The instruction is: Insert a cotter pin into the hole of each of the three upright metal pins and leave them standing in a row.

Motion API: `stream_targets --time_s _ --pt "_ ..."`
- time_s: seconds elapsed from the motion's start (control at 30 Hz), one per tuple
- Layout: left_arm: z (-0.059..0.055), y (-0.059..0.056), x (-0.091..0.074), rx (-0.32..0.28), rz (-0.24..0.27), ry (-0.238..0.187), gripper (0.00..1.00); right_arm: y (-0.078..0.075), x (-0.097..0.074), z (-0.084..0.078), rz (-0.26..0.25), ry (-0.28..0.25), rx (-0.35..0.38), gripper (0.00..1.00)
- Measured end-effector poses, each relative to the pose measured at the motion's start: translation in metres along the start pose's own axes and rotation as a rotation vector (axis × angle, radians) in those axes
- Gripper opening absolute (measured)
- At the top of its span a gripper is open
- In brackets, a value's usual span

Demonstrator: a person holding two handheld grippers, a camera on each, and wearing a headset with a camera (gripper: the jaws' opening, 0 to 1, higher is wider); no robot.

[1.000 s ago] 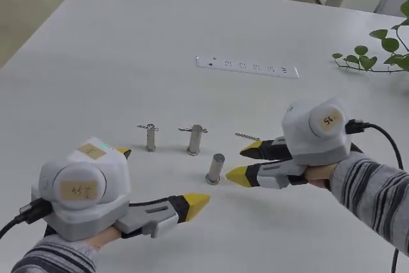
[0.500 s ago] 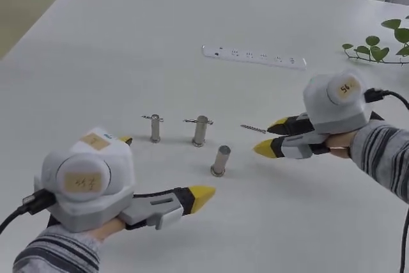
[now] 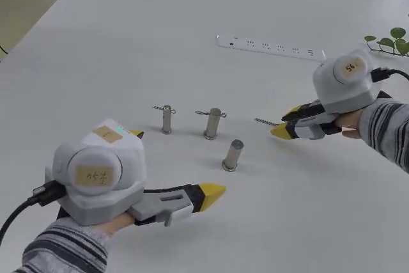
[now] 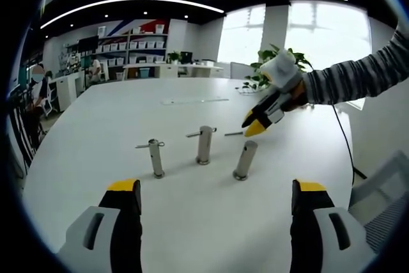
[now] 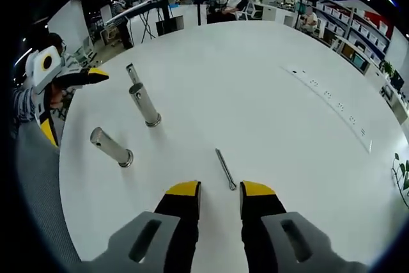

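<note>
Two of the three upright metal pins are already wearing their cotter pins: the left pin (image 3: 167, 119) and the middle pin (image 3: 213, 124), each with a thin wire sticking out sideways near its top. The third pin (image 3: 233, 155) is standing bare, nearer to us and out of line with the other two.

We are judging that the step in hand is picking up the last loose cotter pin (image 5: 225, 169), which is lying flat on the white table (image 3: 128, 43). We are holding the right gripper (image 5: 220, 190) low over it. Its jaws are standing a narrow gap apart, with the wire's near end just at the tips and not yet pinched. The left gripper (image 4: 216, 187) is waiting with its jaws spread wide and holding nothing, facing the three pins.

Next, we think, we are needing to close on the wire, lift it, and line it up with the bare pin's cross-hole.

As for containers, we are counting the pins' holes: two are holding wires, and the third is holding none.
</note>
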State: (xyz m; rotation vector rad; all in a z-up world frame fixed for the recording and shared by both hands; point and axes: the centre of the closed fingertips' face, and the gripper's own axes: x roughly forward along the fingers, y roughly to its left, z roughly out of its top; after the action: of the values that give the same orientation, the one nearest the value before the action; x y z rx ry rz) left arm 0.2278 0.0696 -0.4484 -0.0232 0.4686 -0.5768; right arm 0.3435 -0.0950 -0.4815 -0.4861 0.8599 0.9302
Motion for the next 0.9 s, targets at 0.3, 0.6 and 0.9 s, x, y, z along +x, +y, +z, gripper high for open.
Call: stream_targets --time_s 0.3,0.6,0.9 --pt "-0.002 0.0 0.001 0.0 -0.007 0.006 0.95 -0.006 0.01 -0.002 0.004 0.035 -0.04 0.13" --pt "-0.004 -0.001 0.001 0.004 -0.012 0.012 0.94 -0.013 0.011 -0.004 -0.011 0.062 -0.054 0.02" --pt "-0.005 -0.003 0.001 0.006 -0.021 0.014 0.91 -0.005 0.012 -0.006 0.002 0.102 -0.175 0.0"
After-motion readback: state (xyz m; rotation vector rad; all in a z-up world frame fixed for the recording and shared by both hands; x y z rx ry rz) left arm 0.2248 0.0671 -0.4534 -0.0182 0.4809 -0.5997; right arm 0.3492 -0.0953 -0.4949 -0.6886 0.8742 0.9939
